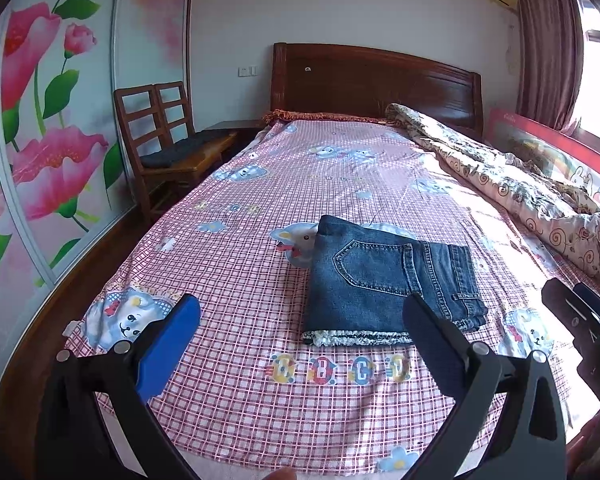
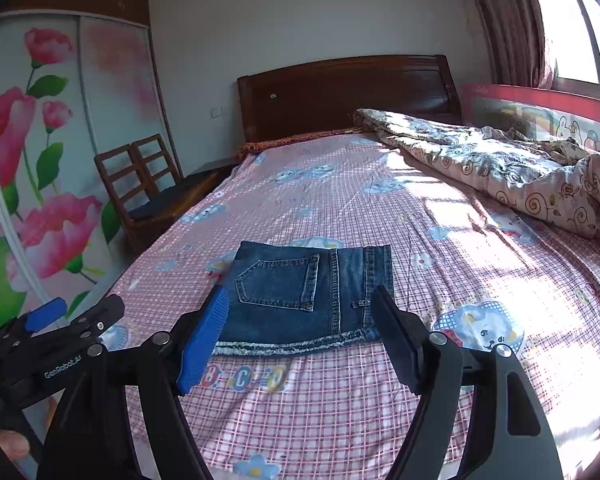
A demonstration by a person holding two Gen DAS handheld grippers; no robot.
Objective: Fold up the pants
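Blue denim pants (image 1: 380,280) lie folded into a flat rectangle on the pink checked bedsheet (image 1: 240,248), back pocket up, frayed hems toward me. They also show in the right wrist view (image 2: 300,296). My left gripper (image 1: 300,320) is open and empty, held above the sheet just in front of the pants. My right gripper (image 2: 300,320) is open and empty, its fingers straddling the near edge of the pants from above. The left gripper shows in the right wrist view (image 2: 56,320) at the left edge; the right gripper shows in the left wrist view (image 1: 580,312) at the right edge.
A crumpled floral quilt (image 1: 520,188) lies along the bed's right side. A dark wooden headboard (image 1: 376,84) stands at the far end. Wooden chairs (image 1: 164,140) and a flowered wardrobe (image 1: 40,140) stand left of the bed. A window with a curtain (image 2: 512,20) is at the right.
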